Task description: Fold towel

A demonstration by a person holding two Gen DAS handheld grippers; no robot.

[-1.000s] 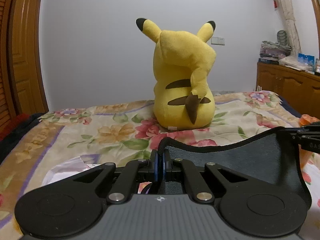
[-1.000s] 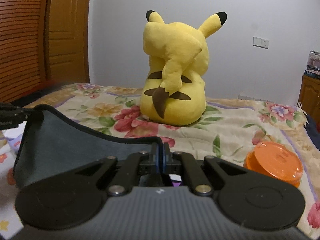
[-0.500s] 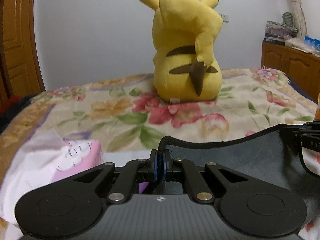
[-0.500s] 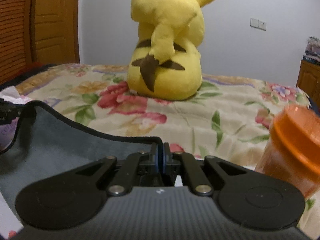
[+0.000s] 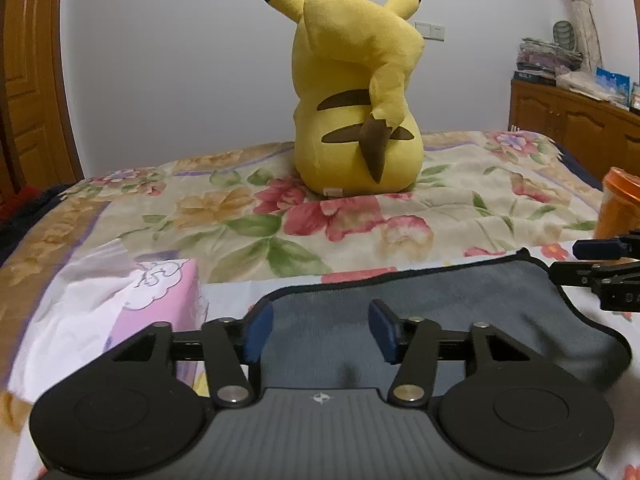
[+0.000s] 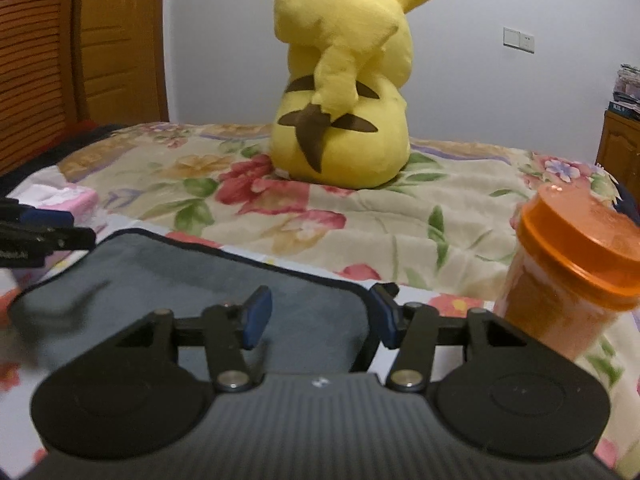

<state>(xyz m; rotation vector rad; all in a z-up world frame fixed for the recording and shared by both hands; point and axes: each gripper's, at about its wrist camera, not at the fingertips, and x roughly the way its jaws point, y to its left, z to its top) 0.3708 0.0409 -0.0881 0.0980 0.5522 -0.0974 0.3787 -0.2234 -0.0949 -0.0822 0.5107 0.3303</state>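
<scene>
Nearest the lens, the left gripper [image 5: 320, 330] stood with its blue-padded fingers [image 5: 256, 334] spread wide, pinching nothing. The grey towel [image 5: 440, 320] lay flat on the bed just past and under those fingers, its dark-bound edge running from 10 to 2 o'clock. The right gripper [image 6: 322, 320] was likewise spread apart and empty, with the towel's right corner sitting between its fingers. In the right wrist view the left gripper's tips showed at 9 o'clock, just beside the towel's far left corner.

A pink tissue pack [image 5: 160, 304] lay at 9 o'clock of the towel, and an orange-lidded jar [image 6: 576, 276] stood upright at 3 o'clock in the right wrist view. Farther off, at 12 o'clock, a yellow plush toy [image 5: 356, 112] sat on the floral bedspread [image 5: 240, 216], its back turned. A wooden dresser [image 5: 572, 120] stood at 2 o'clock against the wall.
</scene>
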